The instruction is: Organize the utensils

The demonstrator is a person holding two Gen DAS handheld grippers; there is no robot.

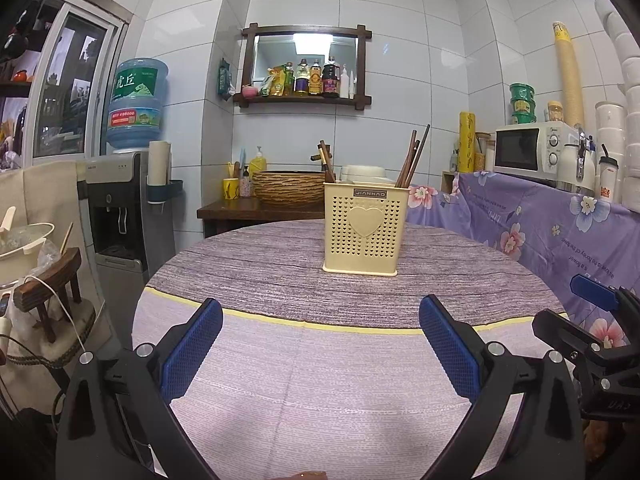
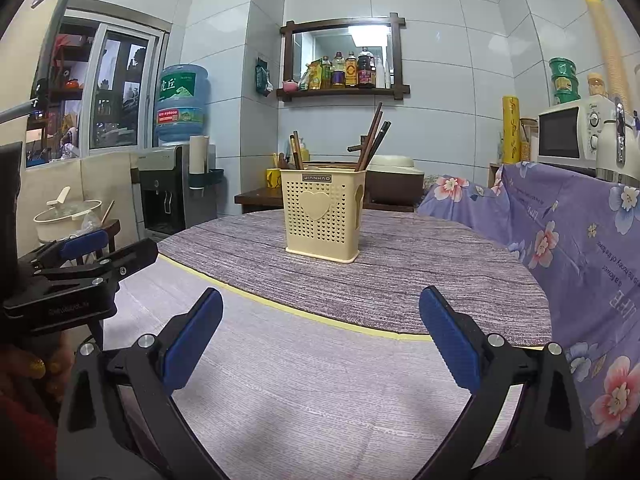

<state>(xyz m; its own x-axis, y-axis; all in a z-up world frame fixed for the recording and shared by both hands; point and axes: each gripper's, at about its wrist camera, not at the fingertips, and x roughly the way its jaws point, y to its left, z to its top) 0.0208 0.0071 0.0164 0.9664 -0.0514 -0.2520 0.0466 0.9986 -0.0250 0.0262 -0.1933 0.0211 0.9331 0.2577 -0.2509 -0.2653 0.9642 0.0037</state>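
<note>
2 grippers, left gripper (image 1: 320, 312) and right gripper (image 2: 320, 312), hover with jaws spread wide and empty over the near table (image 1: 320, 380). Farther back, mid-table, stands a cream perforated utensil holder (image 1: 366, 228) bearing a raised heart, brown chopsticks (image 1: 414, 158) leaning inside.

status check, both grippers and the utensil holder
Left gripper open, empty. Right gripper open, empty. Cream perforated plastic utensil holder upright on round table, brown chopsticks inside. Path clear.
</note>
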